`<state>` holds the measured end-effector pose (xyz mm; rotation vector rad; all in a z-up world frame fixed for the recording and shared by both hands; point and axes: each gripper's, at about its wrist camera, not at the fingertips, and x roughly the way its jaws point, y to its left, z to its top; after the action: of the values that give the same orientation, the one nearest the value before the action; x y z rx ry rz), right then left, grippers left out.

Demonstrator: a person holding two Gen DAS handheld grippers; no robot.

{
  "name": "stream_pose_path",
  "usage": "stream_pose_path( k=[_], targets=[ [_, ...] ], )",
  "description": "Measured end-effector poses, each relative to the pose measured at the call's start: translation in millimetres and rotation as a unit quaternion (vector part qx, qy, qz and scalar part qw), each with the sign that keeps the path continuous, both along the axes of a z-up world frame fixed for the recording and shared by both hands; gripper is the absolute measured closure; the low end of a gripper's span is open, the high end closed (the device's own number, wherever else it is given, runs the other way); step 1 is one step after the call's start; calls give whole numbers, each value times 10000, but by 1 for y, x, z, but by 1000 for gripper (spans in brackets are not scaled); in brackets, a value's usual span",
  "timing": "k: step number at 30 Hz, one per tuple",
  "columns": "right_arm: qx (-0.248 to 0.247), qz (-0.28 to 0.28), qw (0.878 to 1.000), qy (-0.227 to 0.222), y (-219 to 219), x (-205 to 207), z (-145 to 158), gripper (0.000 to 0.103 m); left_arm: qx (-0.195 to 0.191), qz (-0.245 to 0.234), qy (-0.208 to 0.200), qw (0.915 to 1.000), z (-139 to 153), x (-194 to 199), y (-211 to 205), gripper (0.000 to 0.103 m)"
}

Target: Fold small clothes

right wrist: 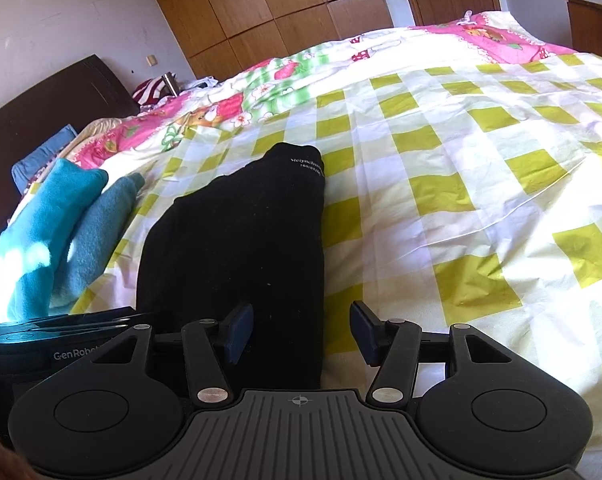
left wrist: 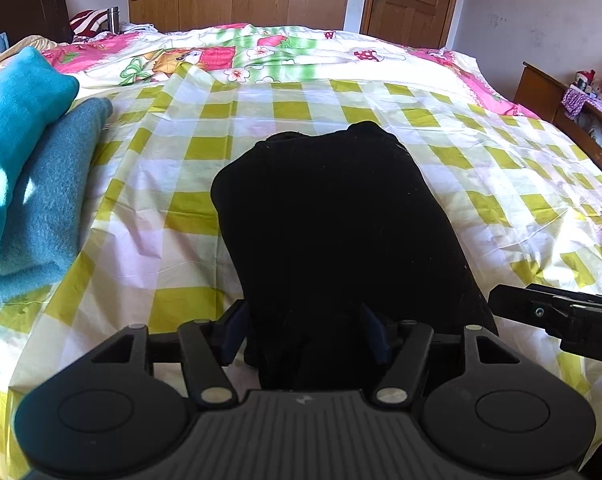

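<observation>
Black knit garment (left wrist: 341, 216) lies between my spread left gripper (left wrist: 305, 332) fingers; right gripper (right wrist: 301, 330), also open, straddles its right edge. I'd pinch both near corners evenly.

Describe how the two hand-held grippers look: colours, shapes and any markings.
Both the left gripper and the right gripper are matte black plastic, each with two round discs, a ribbed grey centre plate and silver pivot pins. The fingers carry dark blue pads. The left one, seen from the right wrist, bears white "GenRobot" lettering. No cables or sleeves show.
</observation>
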<state>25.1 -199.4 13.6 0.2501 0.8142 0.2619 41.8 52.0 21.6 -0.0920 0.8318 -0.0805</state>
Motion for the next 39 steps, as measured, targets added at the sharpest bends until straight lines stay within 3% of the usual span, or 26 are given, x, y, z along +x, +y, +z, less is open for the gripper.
stream_pose_path(
  k=[4, 9, 14, 18, 25, 35, 39],
  targets=[
    [-228, -64, 9997, -65, 4, -4, 12, 49, -16, -42, -48, 10000, 2, -4, 1, 27],
    [-340, -140, 9992, -164, 10, -1, 25, 49, 125, -21, -59, 9999, 4, -6, 0, 18],
    [-474, -91, 9987, -160, 18, 6, 16, 49, 132, 68, 15, 9999, 3, -5, 0, 15],
    [-490, 1, 9988, -76, 17, 8, 6, 49, 386, 171, 32, 9991, 4, -4, -5, 5],
    [-268, -34, 9996, -8, 5, 12, 1, 49, 247, 207, 173, 9993, 5, -3, 0, 3],
    [-269, 24, 9996, 27, 8, 9, 0, 49, 488, 154, 115, 9986, 8, -6, -6, 0],
    [-315, 21, 9995, 39, 7, 9, -1, 48, 262, 250, 196, 9992, 7, -6, 0, 0]
  ],
)
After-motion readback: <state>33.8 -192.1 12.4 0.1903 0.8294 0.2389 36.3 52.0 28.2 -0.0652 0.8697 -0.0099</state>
